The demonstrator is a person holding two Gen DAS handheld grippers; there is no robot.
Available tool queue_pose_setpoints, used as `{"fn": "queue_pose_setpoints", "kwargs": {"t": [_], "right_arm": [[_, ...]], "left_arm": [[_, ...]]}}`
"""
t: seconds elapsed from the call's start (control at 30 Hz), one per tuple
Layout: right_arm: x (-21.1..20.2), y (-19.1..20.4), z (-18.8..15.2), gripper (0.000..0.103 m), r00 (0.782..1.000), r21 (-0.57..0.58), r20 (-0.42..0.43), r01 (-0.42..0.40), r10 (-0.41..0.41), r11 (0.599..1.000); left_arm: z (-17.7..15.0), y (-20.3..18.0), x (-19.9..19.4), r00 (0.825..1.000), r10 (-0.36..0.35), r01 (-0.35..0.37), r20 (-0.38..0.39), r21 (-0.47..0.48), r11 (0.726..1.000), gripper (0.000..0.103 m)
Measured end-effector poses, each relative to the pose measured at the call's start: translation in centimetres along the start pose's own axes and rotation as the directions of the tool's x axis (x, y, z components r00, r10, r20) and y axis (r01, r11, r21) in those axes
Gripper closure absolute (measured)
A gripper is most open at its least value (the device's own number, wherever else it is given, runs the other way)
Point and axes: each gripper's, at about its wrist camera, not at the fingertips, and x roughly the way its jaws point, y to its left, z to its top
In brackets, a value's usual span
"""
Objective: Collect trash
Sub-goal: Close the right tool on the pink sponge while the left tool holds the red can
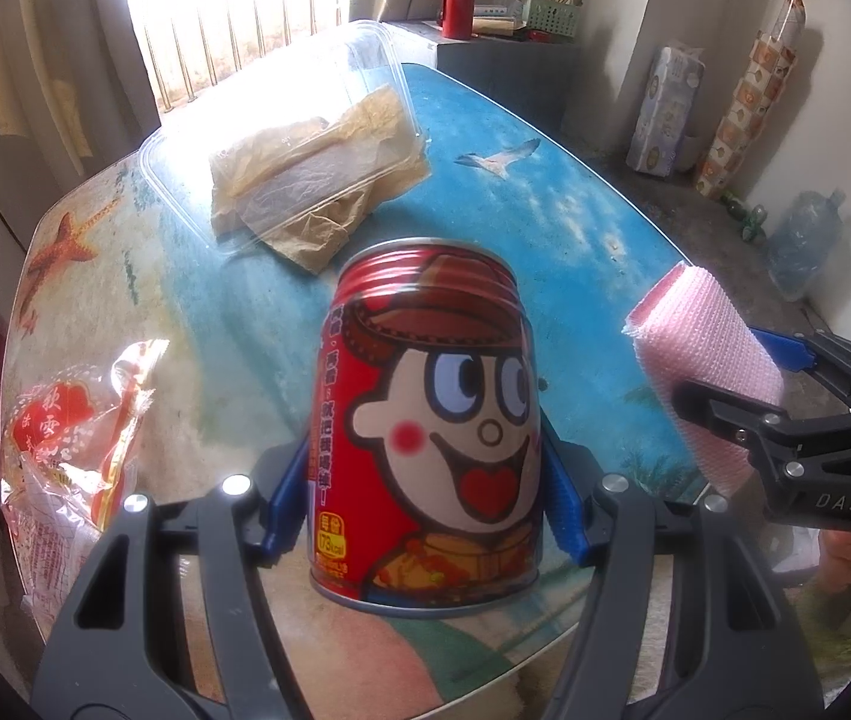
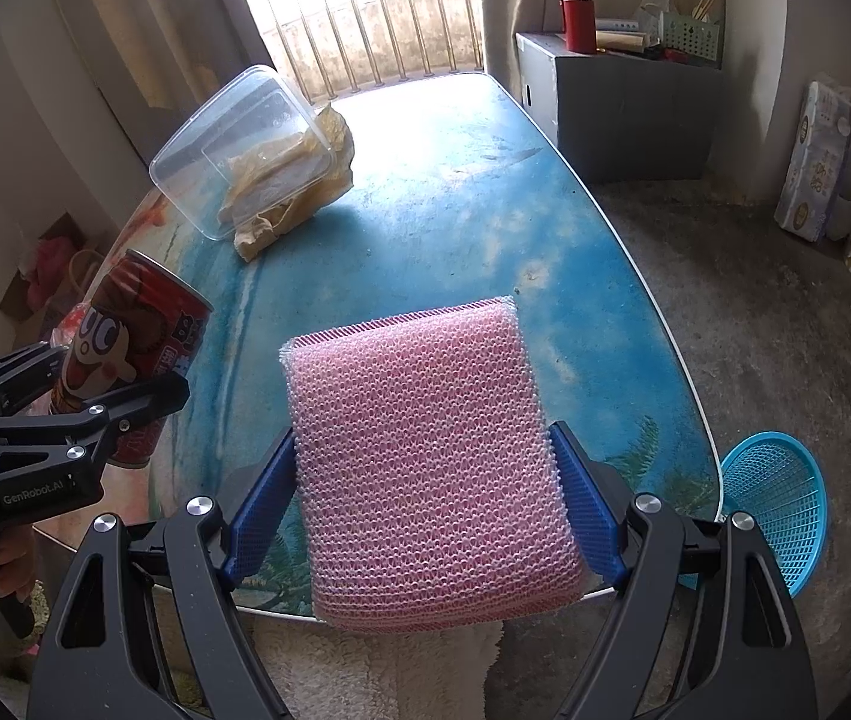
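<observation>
My left gripper (image 1: 425,516) is shut on a red drink can (image 1: 425,420) with a cartoon face, held upright at the table's near edge; the can also shows in the right wrist view (image 2: 125,354). My right gripper (image 2: 425,498) is shut on a pink mesh sponge (image 2: 425,456), held above the near edge of the table; the sponge shows at the right of the left wrist view (image 1: 707,372). A clear plastic container (image 1: 281,138) with crumpled brown paper (image 1: 317,180) lies tipped on the far part of the table. A red and white snack wrapper (image 1: 71,444) lies at the table's left.
The table (image 2: 473,204) has a blue beach print. A blue mesh basket (image 2: 779,492) stands on the floor by its right near corner. A grey cabinet (image 2: 623,102) with a red flask (image 2: 579,18) stands behind. Tissue packs (image 2: 815,162) lean on the right wall.
</observation>
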Motion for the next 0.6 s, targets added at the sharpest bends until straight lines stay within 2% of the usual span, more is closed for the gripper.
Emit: {"fn": "queue_pose_setpoints", "kwargs": {"t": [0.6], "right_arm": [[-1.2,-0.8,-0.4,0.024,0.999,0.019,0.028,-0.017,0.017,1.0]], "left_arm": [[0.0,-1.9,-1.7,0.998,0.044,-0.047,0.049,0.053,0.997,0.041]]}}
